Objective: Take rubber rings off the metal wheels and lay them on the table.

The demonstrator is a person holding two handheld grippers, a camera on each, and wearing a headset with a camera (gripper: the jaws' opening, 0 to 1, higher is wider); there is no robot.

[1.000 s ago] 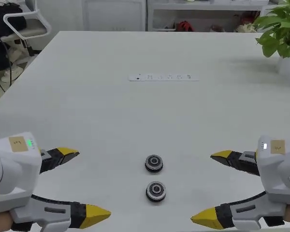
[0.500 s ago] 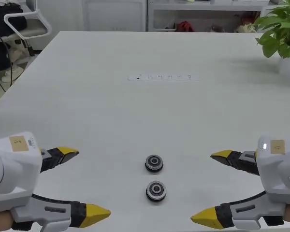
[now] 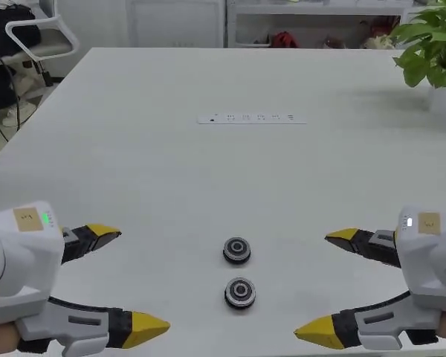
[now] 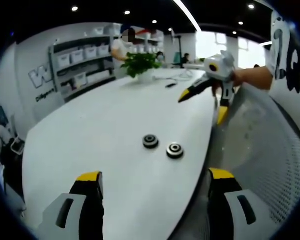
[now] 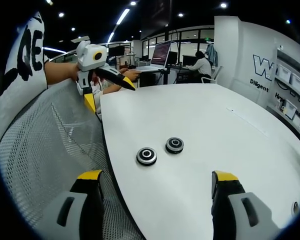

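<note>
Big "W" wall logo (image 5: 262, 63), smaller text under it unreadable; left gripper (image 3: 143, 280) and right gripper (image 3: 311, 286) both spread empty, flanking two wheels (image 3: 237, 251) on white office table (image 3: 208, 171).

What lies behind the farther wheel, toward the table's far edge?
Behind the farther wheel is bare table, then a flat white strip with small markings. Nothing touches the wheel. Its underside is hidden against the table.
</note>
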